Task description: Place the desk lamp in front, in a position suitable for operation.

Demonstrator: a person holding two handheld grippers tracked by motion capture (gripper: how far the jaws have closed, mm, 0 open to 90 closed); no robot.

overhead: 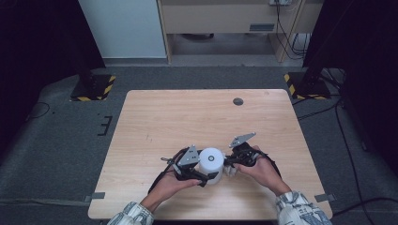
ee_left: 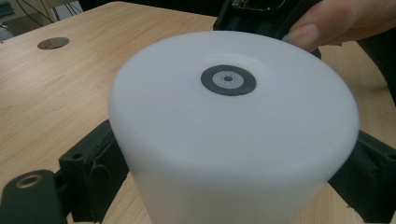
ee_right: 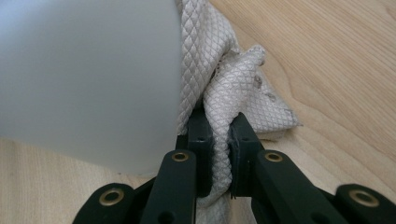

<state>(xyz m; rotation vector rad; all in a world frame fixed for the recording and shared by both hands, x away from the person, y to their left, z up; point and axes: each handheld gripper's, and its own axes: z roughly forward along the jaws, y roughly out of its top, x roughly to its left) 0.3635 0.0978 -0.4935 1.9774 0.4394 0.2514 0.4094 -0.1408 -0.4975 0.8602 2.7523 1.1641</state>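
high view: white cylinder (overhead: 210, 164) stands upright near the counter's (overhead: 155, 117) front edge, left gripper (overhead: 195, 171) and right gripper (overhead: 230, 161) flanking it.
left gripper view: jaws clamped around the cylinder's wall (ee_left: 224, 154), one each side.
right gripper view: jaws pinched on a quilted cloth (ee_right: 224, 102), which touches the cylinder's side; wiping probably runs along that vertical wall.

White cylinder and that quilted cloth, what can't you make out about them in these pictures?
- White cylinder: its base is cut off by the bottom edge in the left gripper view; blurred in the right gripper view.
- Quilted cloth: the cylinder hides its far part, and the right gripper covers the pinched fold.
- High view: cloth too small; hands cover it.
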